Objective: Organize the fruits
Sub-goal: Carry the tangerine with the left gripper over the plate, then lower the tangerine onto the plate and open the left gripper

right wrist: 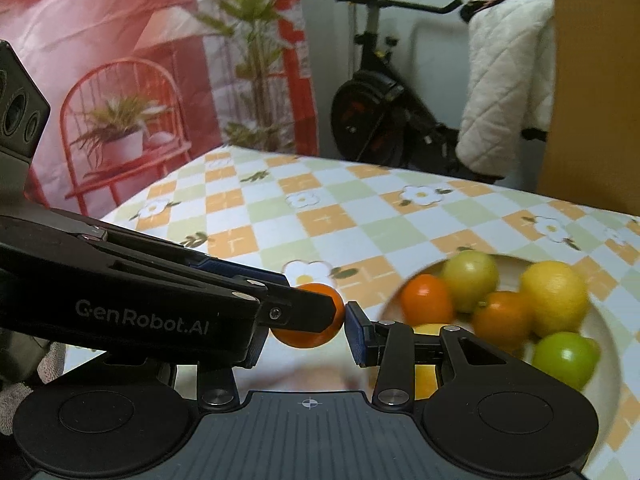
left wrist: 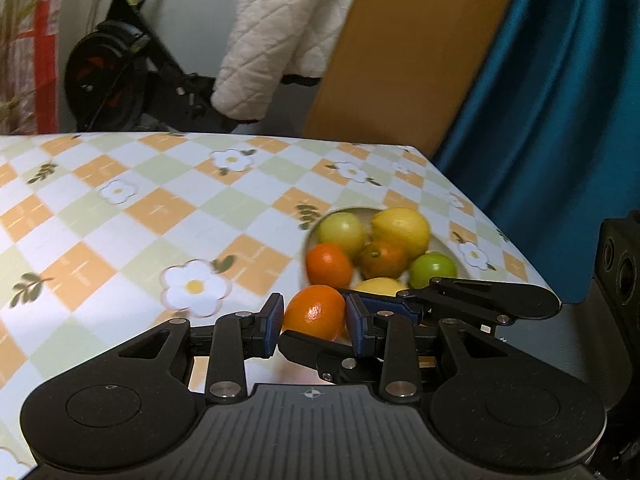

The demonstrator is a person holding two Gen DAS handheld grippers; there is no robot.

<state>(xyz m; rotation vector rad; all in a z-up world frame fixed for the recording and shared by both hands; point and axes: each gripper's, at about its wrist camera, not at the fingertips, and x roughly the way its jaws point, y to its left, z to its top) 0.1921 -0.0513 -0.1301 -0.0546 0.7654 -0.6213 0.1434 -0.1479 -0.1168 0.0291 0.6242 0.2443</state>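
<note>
An orange (left wrist: 314, 312) sits between the blue pads of my left gripper (left wrist: 314, 320), which is closed on it just above the tablecloth. The same orange (right wrist: 310, 330) shows in the right wrist view, with the left gripper's finger (right wrist: 224, 292) crossing in front of it. My right gripper (right wrist: 308, 336) also stands around this orange, and I cannot tell whether its pads touch it. A white plate (left wrist: 446, 246) to the right holds several fruits: oranges (left wrist: 328, 264), lemons (left wrist: 400, 230) and green fruits (left wrist: 432, 270). The plate (right wrist: 604, 324) also shows at the right.
The table has a checked flower-print cloth (left wrist: 140, 208); its right edge (left wrist: 496, 220) runs close past the plate. Behind the table stand an exercise bike (left wrist: 120, 76) with a white quilted cover (left wrist: 276, 40), a brown board (left wrist: 404, 52) and a teal curtain (left wrist: 560, 100).
</note>
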